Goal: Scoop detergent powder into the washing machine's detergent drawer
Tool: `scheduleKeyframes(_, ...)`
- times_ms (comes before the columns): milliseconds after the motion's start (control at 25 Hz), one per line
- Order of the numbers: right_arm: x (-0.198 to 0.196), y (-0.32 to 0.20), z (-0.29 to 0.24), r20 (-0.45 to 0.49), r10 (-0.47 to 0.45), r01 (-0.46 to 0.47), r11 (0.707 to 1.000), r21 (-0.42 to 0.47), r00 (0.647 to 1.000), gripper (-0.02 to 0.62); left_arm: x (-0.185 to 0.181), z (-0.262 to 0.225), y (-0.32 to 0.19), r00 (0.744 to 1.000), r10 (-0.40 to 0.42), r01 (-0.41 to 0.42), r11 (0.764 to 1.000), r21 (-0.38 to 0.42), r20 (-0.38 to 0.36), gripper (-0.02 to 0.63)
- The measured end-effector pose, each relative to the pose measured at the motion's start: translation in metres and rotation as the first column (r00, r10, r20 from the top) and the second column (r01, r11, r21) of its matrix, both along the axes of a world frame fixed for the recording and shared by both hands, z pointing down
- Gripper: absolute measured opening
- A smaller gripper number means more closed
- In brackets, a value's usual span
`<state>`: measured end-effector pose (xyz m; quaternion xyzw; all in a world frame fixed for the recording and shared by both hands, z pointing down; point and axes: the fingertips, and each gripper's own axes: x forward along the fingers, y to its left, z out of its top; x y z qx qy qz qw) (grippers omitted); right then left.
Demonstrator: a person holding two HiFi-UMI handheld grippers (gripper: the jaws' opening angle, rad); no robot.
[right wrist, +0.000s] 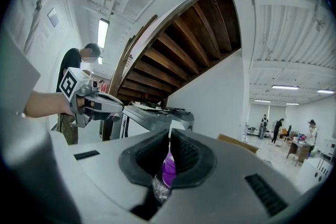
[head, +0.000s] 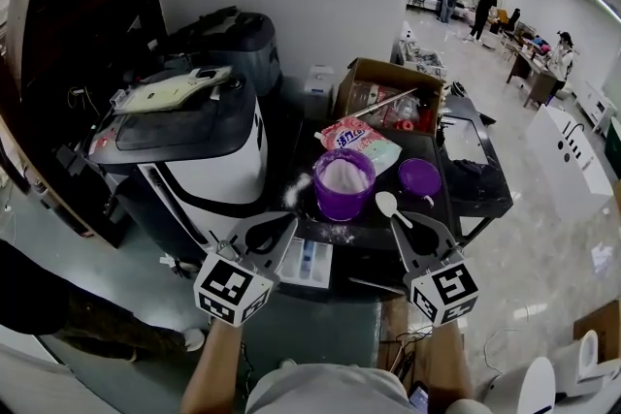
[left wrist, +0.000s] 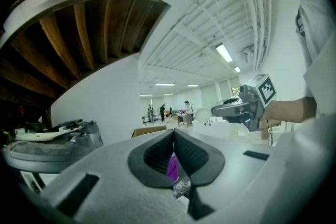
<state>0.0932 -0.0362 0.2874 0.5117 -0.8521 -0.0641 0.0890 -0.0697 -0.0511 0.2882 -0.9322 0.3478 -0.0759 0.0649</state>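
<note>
While the right claw [head: 408, 226] is clamped tight on the handle of a white spoon [head: 386, 203], the spoon's long axis runs straight out ahead of its jaws. Its bowl is at the far end, pointing toward the purple tub [head: 342, 184] of powder just beyond and left. A purple lid [head: 419, 176] lies directly ahead of this claw, and farther off are a detergent bag [head: 361, 139] and a cardboard box [head: 388, 84]. Spilled powder dusts the dark bench [head: 364, 242] beside the tub. The left claw [head: 286, 224] has its jaws pressed together on nothing. A white drawer [head: 309, 259] sits just right of it and a black-and-white machine [head: 194, 145] ahead to its left.
</note>
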Motion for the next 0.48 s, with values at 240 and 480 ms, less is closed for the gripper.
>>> scheduleKeyframes(240,-0.0056,-0.0004,0.0026,-0.011,-0.019,0.019,1.000,-0.009,1.000,0.003,-0.0008,-0.0005,0.0016,1.000,0.004,-0.004,1.000,0.000,-0.006,0.011)
scheduleKeyframes(480,-0.0089,-0.0019,0.0037,-0.002,-0.022,0.022,1.000,-0.017,1.000,0.003,-0.0050,0.0027,0.0016,1.000,-0.004,0.004,1.000,-0.012,-0.007,0.011)
